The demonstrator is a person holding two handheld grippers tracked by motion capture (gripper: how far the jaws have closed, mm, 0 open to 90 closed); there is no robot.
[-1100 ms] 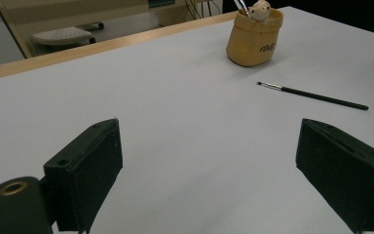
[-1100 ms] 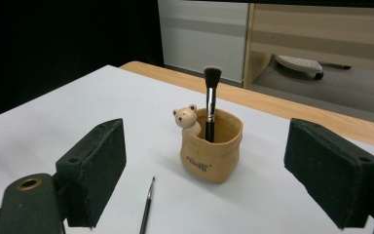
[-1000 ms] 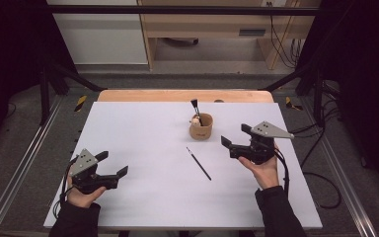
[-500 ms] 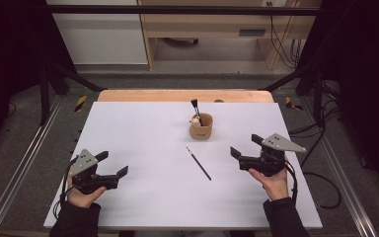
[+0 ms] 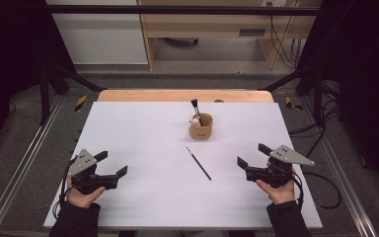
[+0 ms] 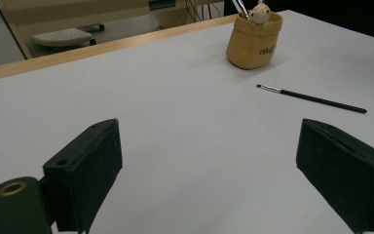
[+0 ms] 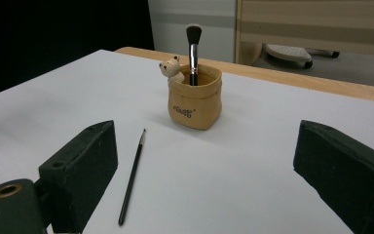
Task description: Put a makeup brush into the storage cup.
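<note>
High view: thin black brush (image 5: 199,163) lies flat at centre frame on the white table (image 5: 143,128), just below the tan pot (image 5: 201,127) holding a fluffy brush (image 5: 195,109). Left gripper (image 5: 110,165), lower left, jaws apart, empty. Right gripper (image 5: 253,154), lower right, jaws wide, nothing between them, having just finished opening.

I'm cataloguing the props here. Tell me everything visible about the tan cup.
The tan cup looks like a soft, sack-shaped holder with a rumpled rim and dark lettering on its side. A small pale bear figure perches at its rim. It stands upright on the white table, toward the far middle, holding one black-bristled brush. Neither tongs touch it.
</note>
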